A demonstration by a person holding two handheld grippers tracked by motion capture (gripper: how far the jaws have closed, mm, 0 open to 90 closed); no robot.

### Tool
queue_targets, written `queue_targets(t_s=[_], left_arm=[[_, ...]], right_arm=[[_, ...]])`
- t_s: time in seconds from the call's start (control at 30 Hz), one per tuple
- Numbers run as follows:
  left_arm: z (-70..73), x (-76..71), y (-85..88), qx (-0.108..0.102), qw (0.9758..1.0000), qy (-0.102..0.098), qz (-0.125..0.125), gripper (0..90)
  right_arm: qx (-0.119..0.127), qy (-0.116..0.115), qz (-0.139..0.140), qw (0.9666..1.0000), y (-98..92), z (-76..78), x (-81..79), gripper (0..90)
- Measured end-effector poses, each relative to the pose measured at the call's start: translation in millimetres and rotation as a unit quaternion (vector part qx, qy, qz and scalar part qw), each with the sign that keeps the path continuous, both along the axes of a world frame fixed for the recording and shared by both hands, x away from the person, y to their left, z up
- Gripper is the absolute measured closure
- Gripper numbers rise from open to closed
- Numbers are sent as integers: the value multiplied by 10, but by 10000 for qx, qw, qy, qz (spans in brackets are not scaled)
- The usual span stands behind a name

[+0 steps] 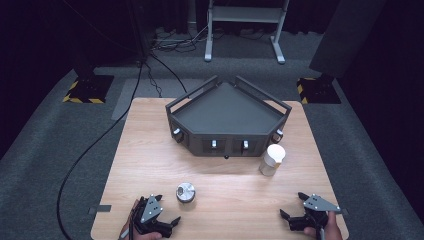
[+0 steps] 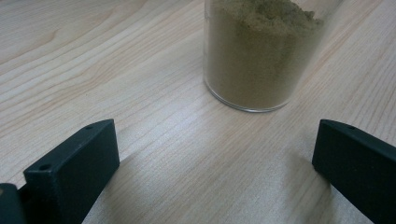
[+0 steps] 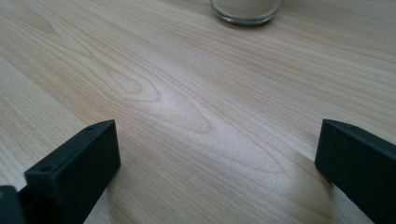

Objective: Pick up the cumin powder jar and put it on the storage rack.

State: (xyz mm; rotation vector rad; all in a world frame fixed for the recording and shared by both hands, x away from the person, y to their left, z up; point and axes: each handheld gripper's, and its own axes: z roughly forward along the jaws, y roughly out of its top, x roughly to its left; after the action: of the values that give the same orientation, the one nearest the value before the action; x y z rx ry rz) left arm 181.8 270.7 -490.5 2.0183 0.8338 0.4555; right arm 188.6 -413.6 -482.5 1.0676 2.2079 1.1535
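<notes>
Both jaws wide, nothing held: left gripper (image 1: 167,213) near spice jar (image 1: 185,192), right gripper (image 1: 294,206) facing far white-lidded jar (image 1: 272,159), prob. pre-grasp.

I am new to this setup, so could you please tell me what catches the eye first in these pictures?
The dark angular tray dominates the far half of the wooden table. In front of it stand two jars: a white-lidded jar to the right and a silver-capped jar of tan powder nearer the left gripper. Both grippers wait open at the near edge, the right gripper opposite.
</notes>
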Motion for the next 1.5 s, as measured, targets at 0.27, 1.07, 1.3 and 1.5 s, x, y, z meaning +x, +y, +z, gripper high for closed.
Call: queue_targets(t_s=[0.27, 1.07, 1.3, 1.5], left_arm=[[0, 0, 0, 3, 10000, -2, -2, 6], [41, -22, -28, 22, 9999, 28, 110, 9], [80, -15, -51, -217, 9996, 98, 155, 9], [128, 17, -123, -340, 9993, 74, 139, 9]], right_arm=[[2, 2, 31, 10000, -7, 0, 7, 0], [1, 5, 52, 10000, -12, 1, 12, 0], [3, 4, 33, 10000, -7, 1, 6, 0], [3, 4, 32, 10000, -7, 1, 6, 0]])
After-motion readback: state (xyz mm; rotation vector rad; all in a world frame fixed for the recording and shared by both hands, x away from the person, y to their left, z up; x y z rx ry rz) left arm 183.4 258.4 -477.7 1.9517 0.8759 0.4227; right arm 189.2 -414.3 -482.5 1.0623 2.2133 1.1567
